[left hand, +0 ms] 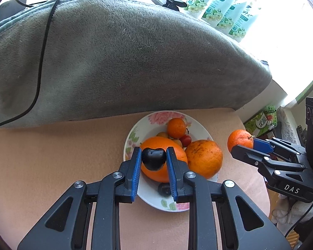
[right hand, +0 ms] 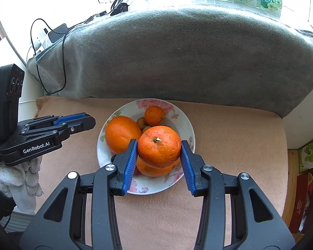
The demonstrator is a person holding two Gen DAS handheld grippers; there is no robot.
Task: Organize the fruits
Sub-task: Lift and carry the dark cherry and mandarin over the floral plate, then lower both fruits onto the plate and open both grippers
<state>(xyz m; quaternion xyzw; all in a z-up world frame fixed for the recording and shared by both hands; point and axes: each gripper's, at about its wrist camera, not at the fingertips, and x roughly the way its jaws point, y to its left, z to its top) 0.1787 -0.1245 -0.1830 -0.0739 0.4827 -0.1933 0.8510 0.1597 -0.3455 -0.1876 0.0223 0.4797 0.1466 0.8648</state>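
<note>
Left claw (left hand: 153, 159) clamps a dark cherry (left hand: 153, 158), right claw (right hand: 159, 153) a tangerine (right hand: 159, 143), above the crowded plate (right hand: 185, 120).

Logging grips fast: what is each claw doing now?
Left claw: closed on a dark cherry.
Right claw: closed on a tangerine.

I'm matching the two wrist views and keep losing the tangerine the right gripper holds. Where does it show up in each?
Left wrist view: the tangerine sits at the right, clamped at the tip of the right gripper, beyond the plate's rim.
Right wrist view: it fills the centre, between the blue pads, over the plate.
Shared landmark: the flowered plate.
</note>
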